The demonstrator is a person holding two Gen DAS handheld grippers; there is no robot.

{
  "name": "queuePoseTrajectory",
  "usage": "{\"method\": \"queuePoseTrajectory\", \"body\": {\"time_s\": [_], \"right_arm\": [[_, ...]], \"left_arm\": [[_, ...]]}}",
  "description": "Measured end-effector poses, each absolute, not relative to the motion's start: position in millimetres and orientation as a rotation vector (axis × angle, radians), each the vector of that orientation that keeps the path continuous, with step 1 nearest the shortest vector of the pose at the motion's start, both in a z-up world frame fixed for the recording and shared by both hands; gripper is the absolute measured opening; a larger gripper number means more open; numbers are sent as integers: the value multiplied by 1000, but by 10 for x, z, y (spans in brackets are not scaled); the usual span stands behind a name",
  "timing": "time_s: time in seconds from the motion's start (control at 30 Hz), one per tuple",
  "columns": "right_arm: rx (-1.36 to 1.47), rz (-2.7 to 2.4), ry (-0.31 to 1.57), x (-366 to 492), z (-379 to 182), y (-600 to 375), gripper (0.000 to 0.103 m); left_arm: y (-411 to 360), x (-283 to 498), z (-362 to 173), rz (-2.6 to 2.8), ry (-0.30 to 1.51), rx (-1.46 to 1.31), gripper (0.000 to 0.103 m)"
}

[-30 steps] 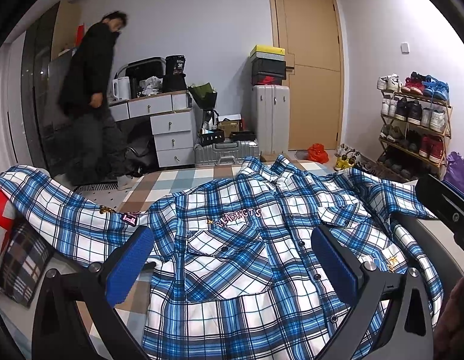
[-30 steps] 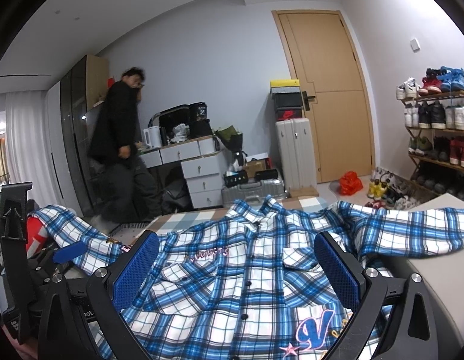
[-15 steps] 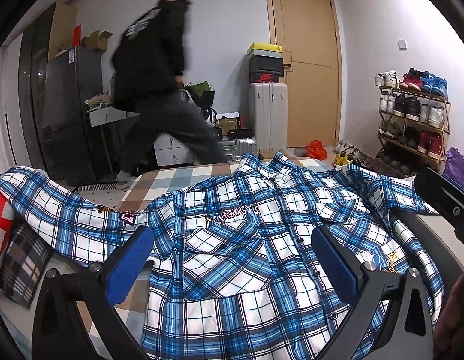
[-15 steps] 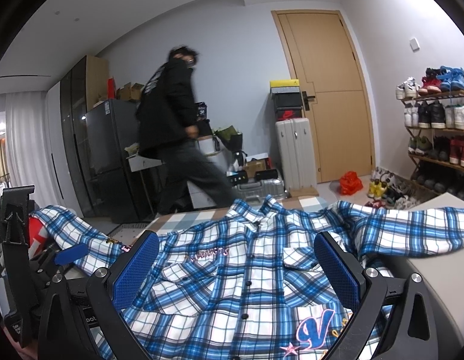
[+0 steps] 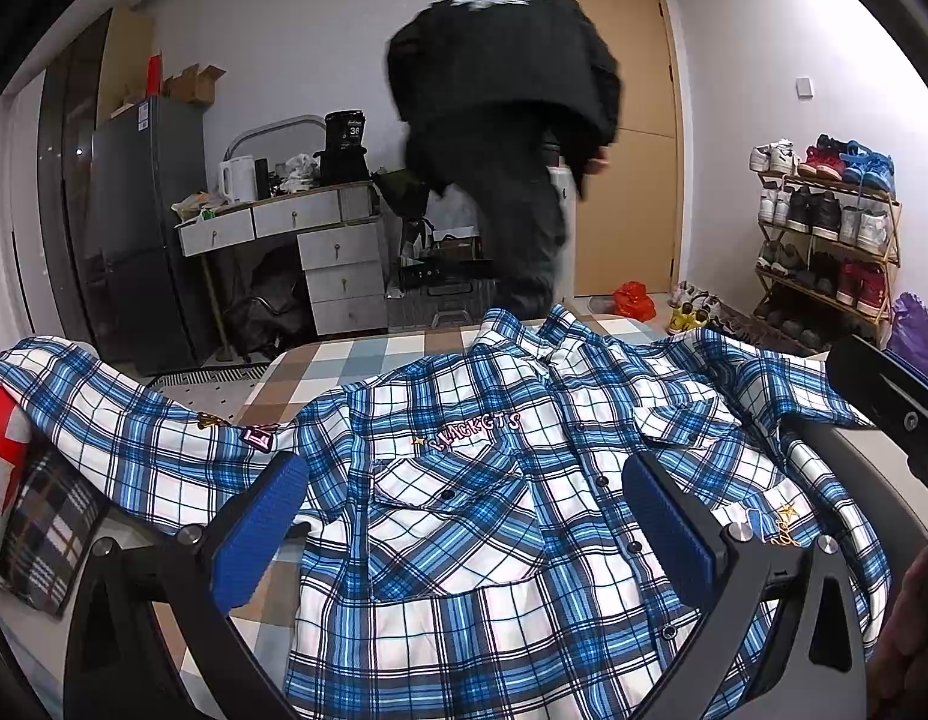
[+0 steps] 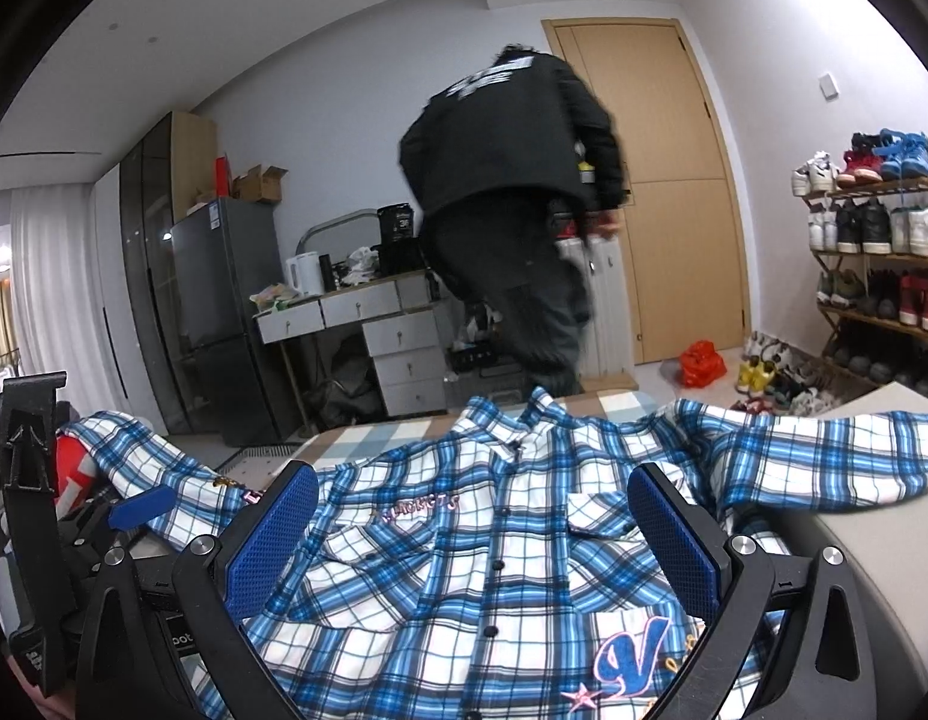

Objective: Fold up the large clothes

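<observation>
A blue and white plaid shirt (image 5: pixel 464 510) (image 6: pixel 464 570) lies spread front-up on a bed with a checked cover (image 5: pixel 356 354), collar at the far end and both sleeves stretched out sideways. My left gripper (image 5: pixel 464 510) hovers over the shirt's chest, jaws wide open, nothing held. My right gripper (image 6: pixel 473 534) is likewise open above the button placket, near an embroidered V patch (image 6: pixel 632 654). The left gripper's body (image 6: pixel 38 540) shows at the left edge of the right wrist view; the right gripper's body (image 5: pixel 884 396) shows at the right edge of the left wrist view.
A person in black (image 5: pixel 506 138) (image 6: pixel 518 204) walks past the foot of the bed toward a wooden door (image 5: pixel 632 138). A white desk with drawers (image 5: pixel 308 240), a grey fridge (image 5: pixel 140 222) and a shoe rack (image 5: pixel 824 228) line the walls. Pillows (image 5: pixel 26 510) lie at left.
The person in black has walked from the desk at left across the room to in front of the door. Both grippers and the shirt have stayed put.
</observation>
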State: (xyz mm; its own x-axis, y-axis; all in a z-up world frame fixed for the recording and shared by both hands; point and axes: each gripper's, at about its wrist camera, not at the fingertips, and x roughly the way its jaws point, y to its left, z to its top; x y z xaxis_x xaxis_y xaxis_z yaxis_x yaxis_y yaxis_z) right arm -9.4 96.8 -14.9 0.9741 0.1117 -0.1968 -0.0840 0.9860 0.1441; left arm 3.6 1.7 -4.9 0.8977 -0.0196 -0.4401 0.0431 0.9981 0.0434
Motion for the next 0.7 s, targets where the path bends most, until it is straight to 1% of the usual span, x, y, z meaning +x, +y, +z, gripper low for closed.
{"method": "queuePoseTrajectory", "body": {"time_s": [0.5,0.7], "right_arm": [[151,92,208,-97,-149,921,103],[183,53,199,-154,-62,714,103]], "left_arm": [[40,29,-57,-32,457,56,102],[33,39,-74,-35,467,54,102]]}}
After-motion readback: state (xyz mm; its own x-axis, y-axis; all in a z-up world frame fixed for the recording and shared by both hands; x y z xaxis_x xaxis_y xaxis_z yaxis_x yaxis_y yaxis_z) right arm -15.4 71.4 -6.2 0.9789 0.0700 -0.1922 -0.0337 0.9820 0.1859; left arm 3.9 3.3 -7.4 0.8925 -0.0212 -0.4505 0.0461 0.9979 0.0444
